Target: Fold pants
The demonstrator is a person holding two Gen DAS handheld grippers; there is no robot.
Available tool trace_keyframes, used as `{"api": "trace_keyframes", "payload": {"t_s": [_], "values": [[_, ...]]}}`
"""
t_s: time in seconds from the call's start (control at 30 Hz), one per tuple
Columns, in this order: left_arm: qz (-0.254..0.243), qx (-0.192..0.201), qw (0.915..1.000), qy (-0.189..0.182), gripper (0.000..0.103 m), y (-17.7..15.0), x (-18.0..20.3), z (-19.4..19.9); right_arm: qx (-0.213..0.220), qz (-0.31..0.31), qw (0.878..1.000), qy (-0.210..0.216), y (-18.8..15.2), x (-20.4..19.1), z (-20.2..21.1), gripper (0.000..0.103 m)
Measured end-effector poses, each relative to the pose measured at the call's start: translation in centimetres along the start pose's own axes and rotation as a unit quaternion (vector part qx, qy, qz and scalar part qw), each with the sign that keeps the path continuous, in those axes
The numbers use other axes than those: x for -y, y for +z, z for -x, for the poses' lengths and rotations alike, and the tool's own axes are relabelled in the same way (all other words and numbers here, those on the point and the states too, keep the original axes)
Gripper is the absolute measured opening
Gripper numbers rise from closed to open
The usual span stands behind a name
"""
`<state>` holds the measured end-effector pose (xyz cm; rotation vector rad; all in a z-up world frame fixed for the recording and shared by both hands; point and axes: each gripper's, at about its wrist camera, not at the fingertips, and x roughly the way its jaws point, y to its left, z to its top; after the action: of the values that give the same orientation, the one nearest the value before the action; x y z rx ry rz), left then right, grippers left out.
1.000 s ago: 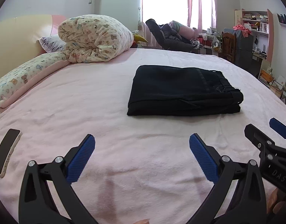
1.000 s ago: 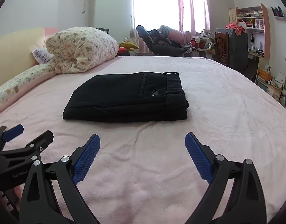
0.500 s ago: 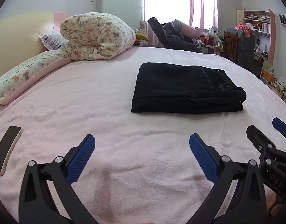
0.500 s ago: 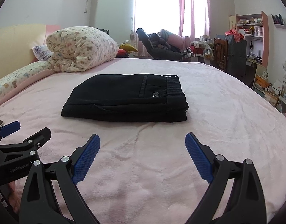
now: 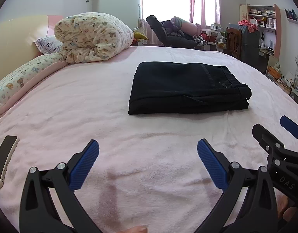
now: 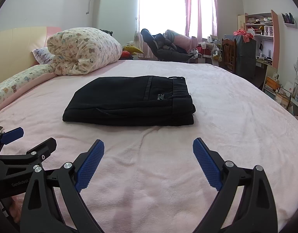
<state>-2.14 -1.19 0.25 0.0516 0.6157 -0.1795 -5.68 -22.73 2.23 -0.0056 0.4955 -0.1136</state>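
Note:
Black pants (image 5: 186,87) lie folded into a flat rectangle in the middle of the pink bed (image 5: 90,106), waistband at the right; they also show in the right wrist view (image 6: 129,101). My left gripper (image 5: 148,149) is open and empty, held back near the bed's front edge, clear of the pants. My right gripper (image 6: 148,147) is open and empty, alongside it to the right. Each gripper shows at the edge of the other's view.
A rolled quilt (image 5: 92,36) and pillows (image 5: 22,79) lie at the back left by the headboard. A phone (image 5: 4,160) lies on the bed at the front left. A chair with clothes (image 6: 164,48), a desk and shelves (image 6: 259,38) stand beyond the bed.
Both grippers have stayed open and drifted slightly; the view has tilted up a little. The pants have not moved.

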Motion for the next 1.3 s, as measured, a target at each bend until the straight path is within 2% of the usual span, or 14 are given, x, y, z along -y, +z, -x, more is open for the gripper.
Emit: {"api": "trace_keyframes", "payload": {"t_s": [1.3], "values": [[0.001, -0.007, 1.0000, 0.000, 0.101, -0.23, 0.02, -0.44, -0.004, -0.003, 1.000, 0.003, -0.38, 0.39, -0.56, 0.095]]}}
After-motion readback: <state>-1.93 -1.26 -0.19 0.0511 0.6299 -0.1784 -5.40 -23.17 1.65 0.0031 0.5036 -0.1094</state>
